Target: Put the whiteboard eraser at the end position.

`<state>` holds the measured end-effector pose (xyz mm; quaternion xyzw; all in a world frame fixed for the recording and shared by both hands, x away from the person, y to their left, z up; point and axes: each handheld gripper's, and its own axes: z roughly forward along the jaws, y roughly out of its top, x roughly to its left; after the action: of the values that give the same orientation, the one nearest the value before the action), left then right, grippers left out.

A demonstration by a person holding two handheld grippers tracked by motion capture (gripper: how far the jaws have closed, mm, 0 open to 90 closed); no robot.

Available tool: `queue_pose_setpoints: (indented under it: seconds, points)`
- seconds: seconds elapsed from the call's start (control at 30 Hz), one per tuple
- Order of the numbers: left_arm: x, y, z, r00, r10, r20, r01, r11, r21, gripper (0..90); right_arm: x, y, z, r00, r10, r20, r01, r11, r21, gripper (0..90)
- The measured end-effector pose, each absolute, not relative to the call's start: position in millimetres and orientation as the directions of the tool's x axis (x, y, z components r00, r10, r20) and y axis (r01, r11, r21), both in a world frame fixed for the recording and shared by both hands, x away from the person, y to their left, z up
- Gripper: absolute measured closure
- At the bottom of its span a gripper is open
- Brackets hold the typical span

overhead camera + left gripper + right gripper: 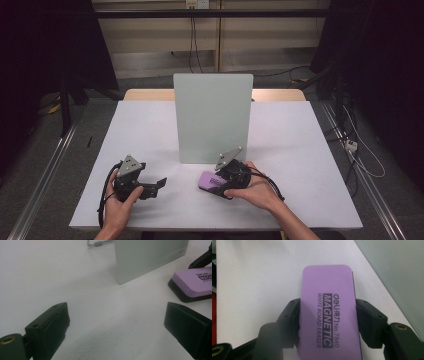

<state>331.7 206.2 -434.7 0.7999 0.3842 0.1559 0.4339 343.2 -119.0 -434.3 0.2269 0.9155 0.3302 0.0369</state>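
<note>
A purple whiteboard eraser [209, 181] with a black felt base lies on the white table in front of an upright pale whiteboard panel [213, 117]. My right gripper [229, 181] is shut on the eraser [327, 312], its two jaws pressed against the long sides, the printed label facing up. My left gripper [159, 183] is held low near the front left of the table, open, with nothing between its jaws [116, 327]. In the left gripper view the eraser [195, 283] lies ahead to the right, next to the panel [150, 257].
The white table sheet [145, 135] spreads wide on both sides of the panel. A wooden table edge [150, 94] shows behind it. Cables [360, 150] run across the floor at the right. A metal stand foot [97, 243] sits behind the panel.
</note>
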Motion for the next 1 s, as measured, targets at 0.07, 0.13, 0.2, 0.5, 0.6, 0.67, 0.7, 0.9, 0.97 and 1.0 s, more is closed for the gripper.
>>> queue_pose_setpoints:
  seconds: [0.07,0.13,0.2,0.5,0.6,0.67,0.7,0.9,0.97,1.0]
  points:
    - [331.8,205.9,-434.7,0.655,0.751,-0.080,0.481,-0.333,0.811,6.1,343.0,-119.4,-434.3,-0.895,0.438,0.082,0.389,0.677,0.625,41.2]
    - [332.1,205.6,-434.5,0.655,0.752,-0.079,0.480,-0.333,0.811,6.1,342.7,-120.0,-434.7,-0.897,0.435,0.080,0.384,0.675,0.630,41.0]
    - [332.2,205.4,-434.7,0.656,0.751,-0.077,0.479,-0.335,0.811,6.1,341.9,-120.5,-434.6,-0.898,0.435,0.072,0.377,0.675,0.634,40.4]
    - [333.3,205.1,-435.7,0.655,0.751,-0.084,0.487,-0.335,0.807,6.2,342.7,-124.7,-433.5,-0.880,0.469,0.070,0.398,0.648,0.649,20.6]
    - [332.6,205.0,-436.0,0.654,0.751,-0.090,0.487,-0.328,0.809,6.1,341.8,-127.5,-430.4,-0.883,0.465,0.066,0.383,0.632,0.673,15.8]
    - [333.0,205.5,-436.0,0.657,0.749,-0.088,0.487,-0.333,0.808,6.2,342.2,-129.5,-428.6,-0.869,0.488,0.080,0.402,0.602,0.690,12.7]
    - [333.0,205.6,-436.0,0.657,0.748,-0.087,0.486,-0.333,0.808,6.2,342.9,-130.6,-427.9,-0.867,0.491,0.080,0.401,0.595,0.696,12.5]
    - [332.4,206.3,-435.0,0.659,0.748,-0.084,0.480,-0.331,0.812,6.1,345.6,-135.7,-424.5,-0.827,0.557,0.082,0.433,0.537,0.724,8.8]
    - [332.5,204.9,-435.7,0.656,0.749,-0.086,0.484,-0.332,0.810,6.2,346.4,-137.3,-424.8,-0.816,0.571,0.085,0.443,0.524,0.727,8.7]
    - [332.5,204.6,-435.7,0.659,0.748,-0.083,0.484,-0.337,0.808,6.2,346.8,-138.0,-425.0,-0.813,0.577,0.082,0.445,0.524,0.726,8.7]
